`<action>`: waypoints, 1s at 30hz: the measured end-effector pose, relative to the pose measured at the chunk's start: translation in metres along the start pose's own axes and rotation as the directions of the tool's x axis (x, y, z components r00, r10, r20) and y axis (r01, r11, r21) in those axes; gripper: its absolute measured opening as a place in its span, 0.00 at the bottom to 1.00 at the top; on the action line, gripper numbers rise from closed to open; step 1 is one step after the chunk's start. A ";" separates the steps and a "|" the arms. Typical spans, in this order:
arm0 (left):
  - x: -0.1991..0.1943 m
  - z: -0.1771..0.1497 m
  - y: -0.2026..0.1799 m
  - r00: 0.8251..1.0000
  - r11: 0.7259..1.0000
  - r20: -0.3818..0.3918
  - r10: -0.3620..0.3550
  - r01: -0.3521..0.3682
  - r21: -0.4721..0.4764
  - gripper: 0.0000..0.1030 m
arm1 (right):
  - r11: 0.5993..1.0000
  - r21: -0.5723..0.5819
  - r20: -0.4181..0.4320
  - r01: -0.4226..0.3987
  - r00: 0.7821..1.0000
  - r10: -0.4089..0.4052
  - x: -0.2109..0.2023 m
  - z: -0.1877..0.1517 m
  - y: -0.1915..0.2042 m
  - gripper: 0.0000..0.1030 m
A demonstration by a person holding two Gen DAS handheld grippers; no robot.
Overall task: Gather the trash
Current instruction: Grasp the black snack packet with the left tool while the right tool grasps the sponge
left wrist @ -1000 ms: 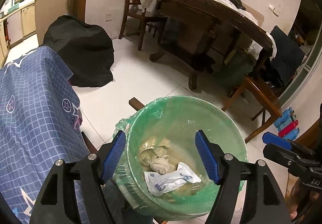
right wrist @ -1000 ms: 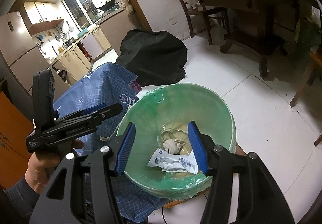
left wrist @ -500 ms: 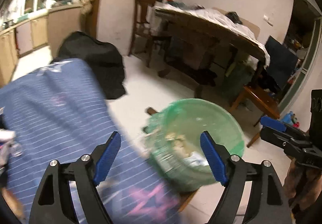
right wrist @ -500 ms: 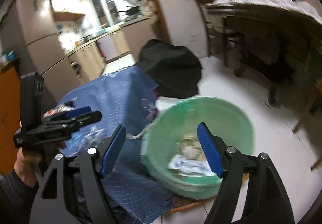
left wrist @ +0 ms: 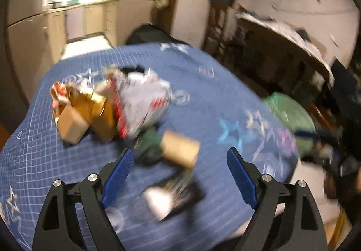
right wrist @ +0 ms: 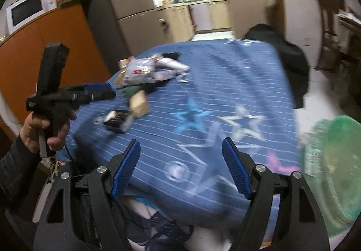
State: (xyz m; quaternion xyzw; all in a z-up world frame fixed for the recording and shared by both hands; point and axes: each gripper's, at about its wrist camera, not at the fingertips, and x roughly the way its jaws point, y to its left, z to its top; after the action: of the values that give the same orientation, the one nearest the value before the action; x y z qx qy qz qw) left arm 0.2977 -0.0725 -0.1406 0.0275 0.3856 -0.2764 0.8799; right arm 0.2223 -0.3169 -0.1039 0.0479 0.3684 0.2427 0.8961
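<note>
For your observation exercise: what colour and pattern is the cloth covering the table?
Blue cloth with a pale grid and printed stars, clearest in the right wrist view.

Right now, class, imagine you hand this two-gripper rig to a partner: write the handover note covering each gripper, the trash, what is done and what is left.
Left gripper: open, empty, jaws just widened, over the blue star tablecloth.
Right gripper: open, empty, jaws recently widened, over the same cloth.
Trash: wrapper pile, gold box, cardboard pieces and a dark packet lie on the cloth.
Green-lined bin: beside the table, on the right; contents blurred.
Done: nothing in hand.
Left: pick up each piece and carry it to the bin.
</note>
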 end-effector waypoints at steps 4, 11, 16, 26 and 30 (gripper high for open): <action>-0.006 -0.021 0.010 0.996 0.989 -0.051 -0.076 0.082 0.123 0.82 | 0.999 -0.017 -0.019 -0.033 0.999 0.033 0.023 0.013 0.019 0.70; 0.018 -0.026 0.000 0.987 0.952 -0.122 -0.104 0.134 0.276 0.82 | 0.998 -0.037 -0.051 -0.043 0.998 0.041 0.043 0.022 0.042 0.70; 0.031 -0.030 0.002 0.985 0.953 -0.141 -0.099 0.134 0.271 0.70 | 0.997 -0.040 -0.070 -0.063 0.996 0.060 0.057 0.032 0.042 0.68; 0.013 -0.041 0.046 0.995 0.979 -0.096 -0.018 0.037 0.199 0.64 | 0.985 -0.125 -0.155 -0.118 0.983 0.098 0.118 0.054 0.071 0.58; 0.003 -0.046 0.071 0.997 0.990 -0.081 0.013 -0.002 0.142 0.64 | 0.979 -0.171 -0.188 -0.112 0.979 0.079 0.141 0.059 0.084 0.54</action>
State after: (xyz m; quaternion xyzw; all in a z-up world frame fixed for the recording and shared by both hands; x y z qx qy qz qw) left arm 0.3053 -0.0018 -0.1865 0.1025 0.4007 -0.2984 0.8602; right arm 0.3153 -0.1711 -0.1291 -0.0381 0.4216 0.3214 0.8470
